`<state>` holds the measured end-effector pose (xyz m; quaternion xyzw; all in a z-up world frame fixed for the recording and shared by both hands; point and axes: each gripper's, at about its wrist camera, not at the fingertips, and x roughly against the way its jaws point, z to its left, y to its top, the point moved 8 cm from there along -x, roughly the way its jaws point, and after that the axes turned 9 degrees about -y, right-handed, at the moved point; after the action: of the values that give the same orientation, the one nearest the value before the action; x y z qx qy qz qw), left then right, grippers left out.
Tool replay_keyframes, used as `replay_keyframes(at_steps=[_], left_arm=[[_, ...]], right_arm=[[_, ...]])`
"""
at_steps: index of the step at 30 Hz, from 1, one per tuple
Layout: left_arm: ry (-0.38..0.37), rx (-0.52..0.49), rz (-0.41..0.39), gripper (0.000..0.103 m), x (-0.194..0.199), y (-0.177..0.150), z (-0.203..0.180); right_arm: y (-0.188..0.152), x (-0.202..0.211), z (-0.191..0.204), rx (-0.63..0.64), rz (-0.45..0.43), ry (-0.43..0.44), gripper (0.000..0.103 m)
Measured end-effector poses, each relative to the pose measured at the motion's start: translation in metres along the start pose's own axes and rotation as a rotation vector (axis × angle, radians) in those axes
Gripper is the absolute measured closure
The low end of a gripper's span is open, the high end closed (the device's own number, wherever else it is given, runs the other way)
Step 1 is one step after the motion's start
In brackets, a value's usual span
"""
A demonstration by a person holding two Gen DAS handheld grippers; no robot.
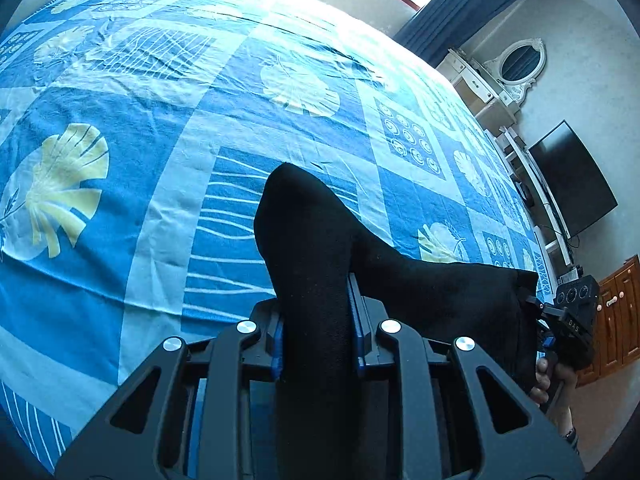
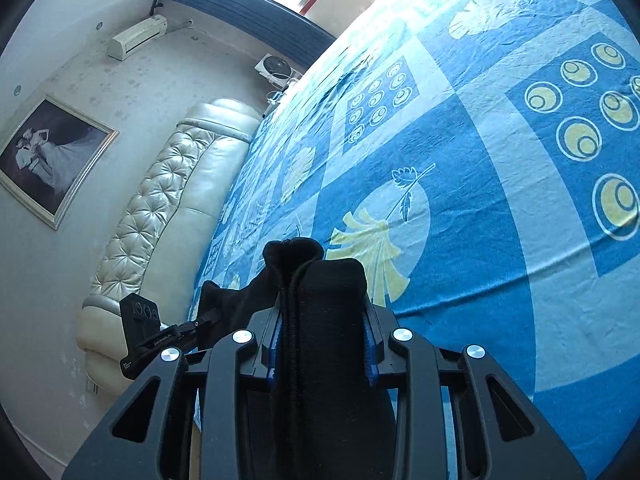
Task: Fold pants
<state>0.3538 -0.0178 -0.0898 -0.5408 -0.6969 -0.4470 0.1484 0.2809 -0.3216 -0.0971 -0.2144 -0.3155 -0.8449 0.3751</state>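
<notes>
The pants are showing as thick, matte black fabric, bunched into a rounded fold that is standing up between the jaws of the left gripper and spilling out ahead of them. From there the cloth is stretching off to the right of those jaws, sagging slightly, toward the right gripper, which is clamping its far end. In the right wrist view the same pants are filling the gap between the jaws of the right gripper, a corded seam running lengthwise down the wad, and the cloth is trailing off to the left toward the left gripper.

Both pairs of jaws are sitting narrowly apart, pressing on the fabric. The garment is hanging between the two grippers above the bed, whose blue patterned sheet is lying beyond and below the jaws.

Both grippers are pointing downward toward the bed. A hand is wrapping the right gripper's handle.
</notes>
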Motion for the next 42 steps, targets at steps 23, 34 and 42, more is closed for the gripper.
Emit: replay_keyframes(at_steps=[23, 34, 42], left_arm=[[0.038, -0.006, 0.028, 0.071, -0.033, 0.004, 0.023], [0.066, -0.028, -0.012, 0.039, -0.025, 0.004, 0.023], [-0.030, 0.011, -0.029, 0.020, 0.025, -0.041, 0.021]], right_arm=[[-0.008, -0.026, -0.034, -0.101, 0.036, -0.007, 0.071], [-0.009, -0.021, -0.036, -0.128, 0.037, 0.006, 0.060], [-0.027, 0.029, -0.044, -0.190, -0.007, 0.031, 0.037]])
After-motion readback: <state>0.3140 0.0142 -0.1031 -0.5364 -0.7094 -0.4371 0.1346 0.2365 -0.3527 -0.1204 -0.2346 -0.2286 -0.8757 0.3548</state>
